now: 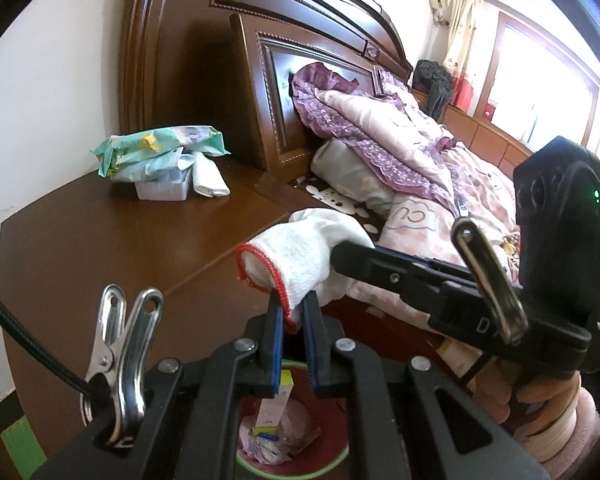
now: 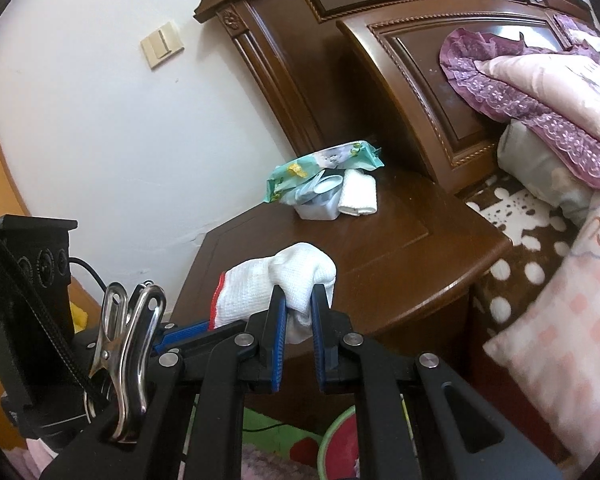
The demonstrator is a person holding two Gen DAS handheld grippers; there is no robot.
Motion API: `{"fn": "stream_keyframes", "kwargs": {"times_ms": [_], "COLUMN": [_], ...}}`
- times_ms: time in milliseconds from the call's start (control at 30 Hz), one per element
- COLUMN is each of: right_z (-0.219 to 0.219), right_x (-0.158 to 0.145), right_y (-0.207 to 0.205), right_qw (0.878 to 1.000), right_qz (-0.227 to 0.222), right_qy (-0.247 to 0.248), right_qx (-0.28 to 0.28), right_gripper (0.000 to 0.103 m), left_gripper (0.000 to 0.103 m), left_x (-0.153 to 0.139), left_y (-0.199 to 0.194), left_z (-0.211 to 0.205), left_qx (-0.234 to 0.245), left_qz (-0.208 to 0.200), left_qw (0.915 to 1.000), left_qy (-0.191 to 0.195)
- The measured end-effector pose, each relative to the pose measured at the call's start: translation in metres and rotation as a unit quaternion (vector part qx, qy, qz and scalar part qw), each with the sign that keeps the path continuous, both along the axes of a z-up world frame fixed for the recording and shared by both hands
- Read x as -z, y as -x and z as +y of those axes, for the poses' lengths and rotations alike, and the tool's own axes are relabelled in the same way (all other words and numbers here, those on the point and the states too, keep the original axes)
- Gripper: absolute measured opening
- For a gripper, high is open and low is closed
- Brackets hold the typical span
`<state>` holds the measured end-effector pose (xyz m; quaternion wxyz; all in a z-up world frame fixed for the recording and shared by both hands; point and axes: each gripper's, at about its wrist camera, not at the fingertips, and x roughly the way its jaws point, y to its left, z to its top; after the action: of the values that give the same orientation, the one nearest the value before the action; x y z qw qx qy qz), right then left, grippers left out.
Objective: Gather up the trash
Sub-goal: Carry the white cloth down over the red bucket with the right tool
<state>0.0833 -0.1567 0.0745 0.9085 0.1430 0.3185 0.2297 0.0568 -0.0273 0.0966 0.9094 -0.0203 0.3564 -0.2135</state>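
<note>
A white knit glove [image 1: 300, 252] with a red cuff hangs in the air between both grippers, above the front edge of the wooden nightstand [image 1: 100, 240]. My left gripper [image 1: 292, 308] is shut on its red-cuffed end. My right gripper [image 1: 340, 256] comes in from the right, shut on the other end. In the right wrist view the glove [image 2: 276, 280] is pinched between the blue pads of my right gripper [image 2: 300, 304], and the left gripper's blue fingers [image 2: 184, 334] show at the cuff. Below stands a green-rimmed bin [image 1: 244, 460] holding a small carton and crumpled paper.
At the back of the nightstand [image 2: 380, 264] lie green wipe packs [image 2: 324, 164], a white tub [image 2: 316, 210] and a folded white cloth [image 2: 358, 194]. A bed with pink and purple bedding [image 1: 420, 160] fills the right. The bin's rim [image 2: 332, 432] shows below the nightstand.
</note>
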Motion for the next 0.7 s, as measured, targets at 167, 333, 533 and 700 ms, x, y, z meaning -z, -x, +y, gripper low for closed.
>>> {"fn": "stream_keyframes", "kwargs": {"times_ms": [167, 333, 533, 700], "right_z": [-0.002, -0.005, -0.013, -0.018], "right_x": [0.005, 0.02, 0.043, 0.063], "right_y": [0.019, 0.038, 0.06, 0.072], "right_qw": [1.0, 1.0, 0.999, 0.998], "right_qz": [0.002, 0.012, 0.028, 0.04], "right_qy": [0.002, -0.006, -0.024, -0.025], "right_qx": [0.004, 0.013, 0.026, 0.031], "right_gripper": [0.013, 0.013, 0.013, 0.013], "left_gripper": [0.01, 0.01, 0.01, 0.01], "left_x": [0.008, 0.023, 0.045, 0.067], "left_y": [0.018, 0.032, 0.05, 0.061], "left_z": [-0.003, -0.005, -0.011, -0.018], "left_qx": [0.001, -0.001, 0.003, 0.004], "left_qz": [0.007, 0.023, 0.039, 0.05], "left_qw": [1.0, 0.9997, 0.9992, 0.9987], "left_qy": [0.001, 0.006, 0.008, 0.006]}}
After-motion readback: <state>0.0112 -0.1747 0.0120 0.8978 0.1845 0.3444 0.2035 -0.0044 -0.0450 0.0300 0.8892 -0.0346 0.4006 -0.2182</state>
